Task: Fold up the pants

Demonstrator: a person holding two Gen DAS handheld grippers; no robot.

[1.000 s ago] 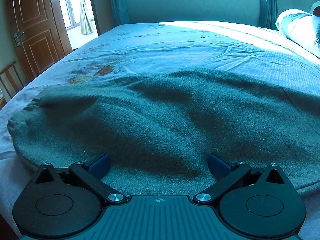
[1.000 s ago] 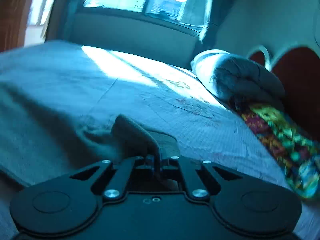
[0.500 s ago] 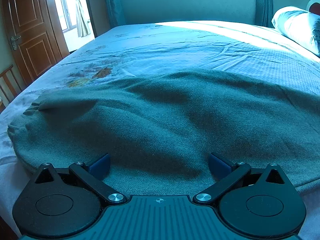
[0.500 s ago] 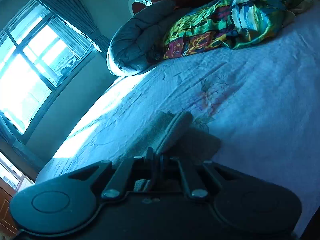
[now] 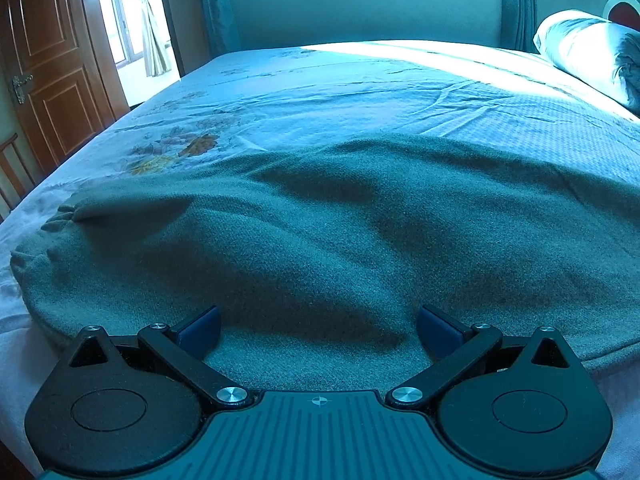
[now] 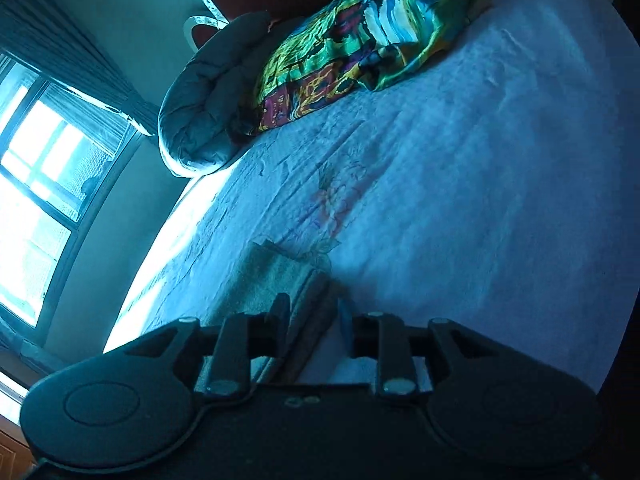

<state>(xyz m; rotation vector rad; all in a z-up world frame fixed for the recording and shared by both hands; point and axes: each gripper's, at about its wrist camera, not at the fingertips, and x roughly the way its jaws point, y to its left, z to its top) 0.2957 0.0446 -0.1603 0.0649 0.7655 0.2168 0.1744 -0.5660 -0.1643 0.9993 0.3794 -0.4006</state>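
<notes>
Grey-green pants (image 5: 320, 240) lie spread across the near part of the bed, waistband end at the left. My left gripper (image 5: 318, 326) is open, its blue pads wide apart, low over the pants' near edge and holding nothing. In the right wrist view, the hem end of the pants (image 6: 292, 280) lies folded on the sheet. My right gripper (image 6: 314, 316) has its jaws partly apart around that folded edge, the cloth lying loosely between them. The view is tilted.
The bed sheet (image 5: 360, 92) is pale blue with flower prints. A pillow (image 5: 592, 56) and a colourful quilt (image 6: 360, 48) lie at the headboard end. A wooden door (image 5: 48, 60) and a chair (image 5: 12, 168) stand left of the bed.
My right gripper has rolled and swung toward the headboard with the pants' hem, lowered it onto the sheet, and its jaws have parted. My left gripper has barely moved.
</notes>
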